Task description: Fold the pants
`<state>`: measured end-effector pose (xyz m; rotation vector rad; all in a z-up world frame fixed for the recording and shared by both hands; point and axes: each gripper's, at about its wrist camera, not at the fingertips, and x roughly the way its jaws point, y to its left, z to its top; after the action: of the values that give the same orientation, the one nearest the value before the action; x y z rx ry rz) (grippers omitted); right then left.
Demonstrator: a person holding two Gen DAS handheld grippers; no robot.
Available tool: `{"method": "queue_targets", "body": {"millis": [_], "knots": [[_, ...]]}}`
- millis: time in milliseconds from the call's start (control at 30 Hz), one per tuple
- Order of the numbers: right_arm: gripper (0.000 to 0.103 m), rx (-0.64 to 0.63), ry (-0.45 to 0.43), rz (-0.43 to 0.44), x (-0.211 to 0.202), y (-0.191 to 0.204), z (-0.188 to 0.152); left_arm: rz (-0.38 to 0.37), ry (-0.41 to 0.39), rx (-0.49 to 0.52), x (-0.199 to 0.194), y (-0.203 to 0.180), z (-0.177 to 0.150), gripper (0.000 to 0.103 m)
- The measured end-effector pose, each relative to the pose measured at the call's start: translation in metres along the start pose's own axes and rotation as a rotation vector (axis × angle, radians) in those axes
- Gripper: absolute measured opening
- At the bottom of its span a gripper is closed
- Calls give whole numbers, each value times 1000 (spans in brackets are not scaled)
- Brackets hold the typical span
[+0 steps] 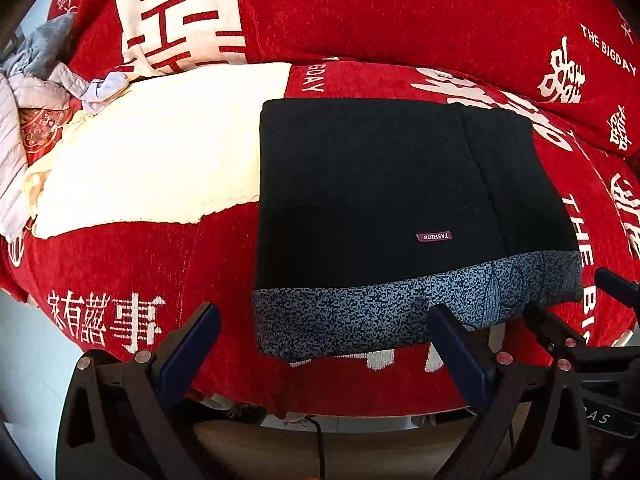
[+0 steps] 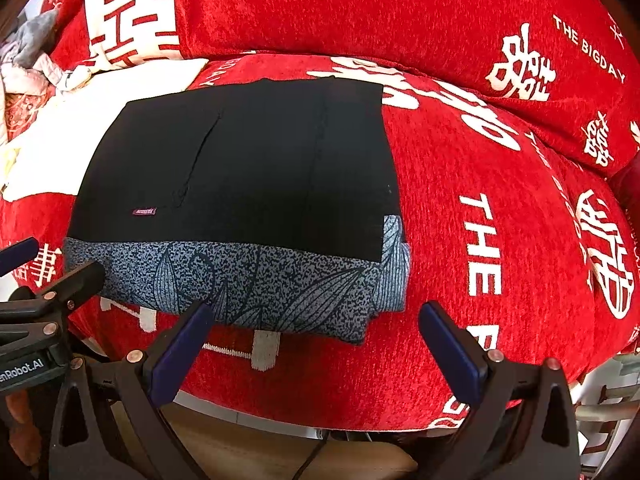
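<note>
Pants [image 1: 400,200] lie folded into a flat black rectangle on the red sofa cover [image 1: 140,264], filling the middle of the left wrist view and the centre-left of the right wrist view — a blue-grey speckled, leaf-printed layer [image 2: 248,280] shows along the near edge, and a small purple label [image 1: 434,236] sits on the black cloth. The left tool [image 1: 324,324] is spread wide at the bottom of its frame, its right finger just at the patterned edge, its left finger over bare red cover; nothing is pinched. The right tool [image 2: 316,320] is also spread and holds nothing, with its left finger at the bundle's near edge and its right finger well clear, over the cover. A cream cloth [image 1: 160,152] lies to the left of the pants, with a heap of grey clothes [image 1: 36,64] in the upper left of the frame.
</note>
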<state>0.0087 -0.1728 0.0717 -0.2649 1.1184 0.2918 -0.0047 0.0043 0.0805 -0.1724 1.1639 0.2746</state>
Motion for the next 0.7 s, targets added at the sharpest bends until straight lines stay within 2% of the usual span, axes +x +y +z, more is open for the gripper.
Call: {"method": "queue_targets", "body": {"millis": [400,700], "knots": [[103,2,-7,-8,-2,-2,1,-20,-15,13,-5,-4,-1,103],[103,-8,-9,-8,-3,-1,1,-22,1,-19,-2,0,-4,103]]}}
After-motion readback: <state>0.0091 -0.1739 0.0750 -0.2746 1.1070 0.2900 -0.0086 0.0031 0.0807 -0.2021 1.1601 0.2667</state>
